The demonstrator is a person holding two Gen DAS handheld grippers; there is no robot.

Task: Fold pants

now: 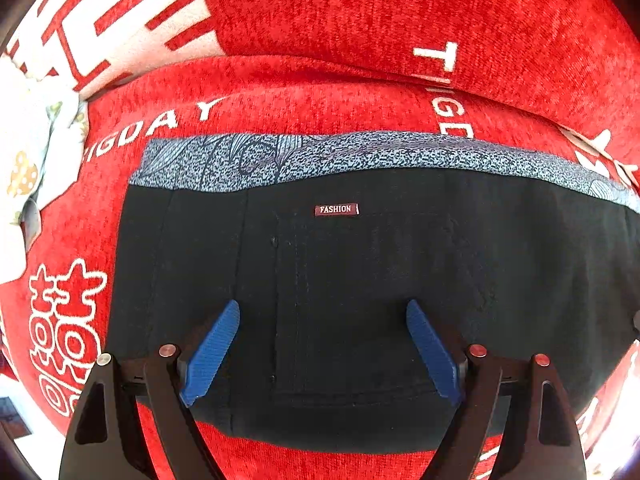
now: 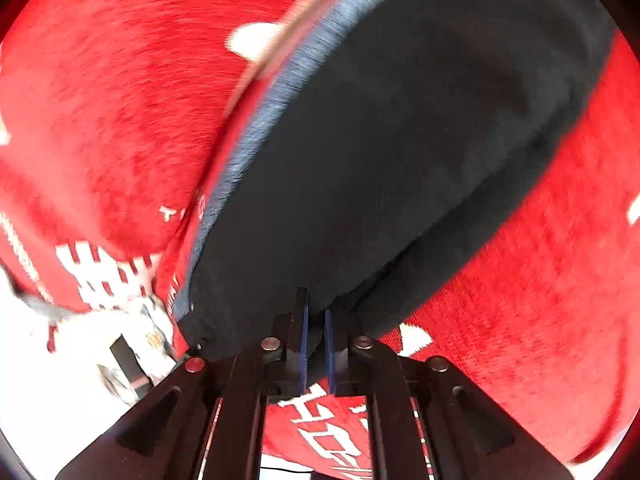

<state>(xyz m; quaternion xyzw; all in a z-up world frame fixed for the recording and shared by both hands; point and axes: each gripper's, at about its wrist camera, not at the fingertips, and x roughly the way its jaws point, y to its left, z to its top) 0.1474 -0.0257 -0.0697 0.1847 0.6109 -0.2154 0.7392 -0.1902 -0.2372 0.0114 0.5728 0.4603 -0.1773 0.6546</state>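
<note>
While the left claw (image 1: 322,312) hovers agape over black pants (image 1: 360,280), the right claw (image 2: 316,312) pinches them.

Left claw (image 1: 322,354) spread wide; right claw (image 2: 316,346) nearly closed, seemingly pinching.

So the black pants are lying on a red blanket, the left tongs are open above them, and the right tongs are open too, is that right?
Not quite. The right tongs are shut on the black pants, as the right wrist view shows. The rest holds: the pants lie on the red blanket and the left tongs are open above them.
</note>
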